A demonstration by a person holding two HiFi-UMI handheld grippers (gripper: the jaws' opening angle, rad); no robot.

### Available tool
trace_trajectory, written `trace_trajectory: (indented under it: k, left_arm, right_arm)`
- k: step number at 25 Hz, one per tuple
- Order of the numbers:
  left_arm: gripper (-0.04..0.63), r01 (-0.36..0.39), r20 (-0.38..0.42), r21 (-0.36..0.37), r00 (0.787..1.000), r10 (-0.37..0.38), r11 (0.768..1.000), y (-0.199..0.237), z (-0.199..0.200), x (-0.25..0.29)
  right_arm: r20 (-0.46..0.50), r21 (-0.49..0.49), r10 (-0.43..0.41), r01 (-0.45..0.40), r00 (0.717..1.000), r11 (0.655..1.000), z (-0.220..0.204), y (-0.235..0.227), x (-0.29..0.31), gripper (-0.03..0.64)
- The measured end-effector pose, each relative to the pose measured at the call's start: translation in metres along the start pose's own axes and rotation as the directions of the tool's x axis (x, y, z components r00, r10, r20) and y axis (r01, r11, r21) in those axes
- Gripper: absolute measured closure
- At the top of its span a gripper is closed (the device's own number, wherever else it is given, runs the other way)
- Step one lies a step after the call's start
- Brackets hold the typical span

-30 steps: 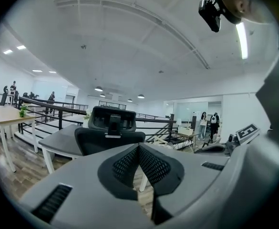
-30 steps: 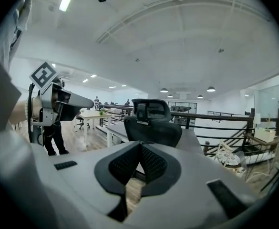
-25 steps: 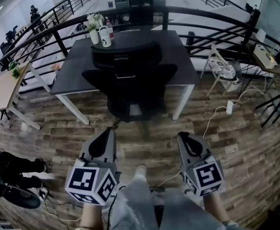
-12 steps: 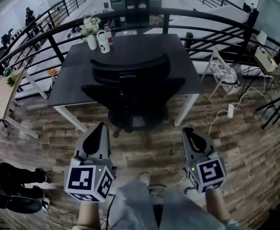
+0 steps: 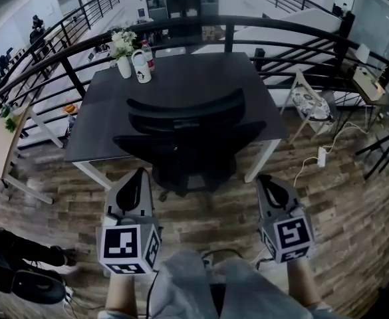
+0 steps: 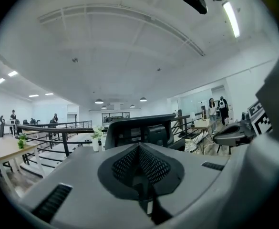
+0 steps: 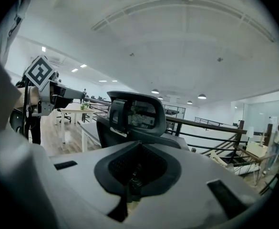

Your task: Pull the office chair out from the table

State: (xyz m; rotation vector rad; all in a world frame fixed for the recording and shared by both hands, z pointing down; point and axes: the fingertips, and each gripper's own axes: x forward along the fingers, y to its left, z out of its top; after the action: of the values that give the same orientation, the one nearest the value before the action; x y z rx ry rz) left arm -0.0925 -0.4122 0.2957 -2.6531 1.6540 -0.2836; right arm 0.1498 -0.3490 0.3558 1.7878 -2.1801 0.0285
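Now, left tool point(image 5: 139, 174) pressed together, right tool point(image 5: 264, 179) pressed together, both short of office chair point(image 5: 183, 113) at table point(image 5: 204, 72)

left tool point(image 5: 139, 174), right tool point(image 5: 266, 179) nearer office chair point(image 5: 184, 138)

The office chair point(image 5: 183, 133) is black, with a curved headrest above a wide backrest. It stands upright on the wooden floor point(image 5: 354, 198), its back turned toward the camera. It is pushed in at the middle of the near long side of the desk point(image 5: 201, 72), its seat tucked under the edge. The desk has a dark rectangular top on white legs.
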Motion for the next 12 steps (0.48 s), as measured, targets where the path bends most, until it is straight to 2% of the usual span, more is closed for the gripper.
trace_trajectory:
  k: [7, 9, 12]
  left_arm:
    - [0.583, -0.032, -0.008, 0.181, 0.999, 0.034, 0.983, 0.026, -0.006, 0.027]
    - [0.583, -0.03, -0.018, 0.232, 0.999, 0.036, 0.972, 0.034, -0.012, 0.039]
    - [0.581, -0.031, -0.034, 0.335, 0.998, 0.046, 0.942, 0.046, -0.02, 0.052]
  right_arm:
    - [-0.002, -0.13, -0.027, 0.027, 1.0, 0.991, 0.007, -0.012, 0.031, 0.614]
    - [0.001, -0.183, -0.041, 0.04, 0.999, 0.982, 0.01, -0.019, 0.039, 0.611]
    - [-0.006, -0.274, -0.041, 0.038, 0.999, 0.961, 0.009, -0.025, 0.052, 0.556]
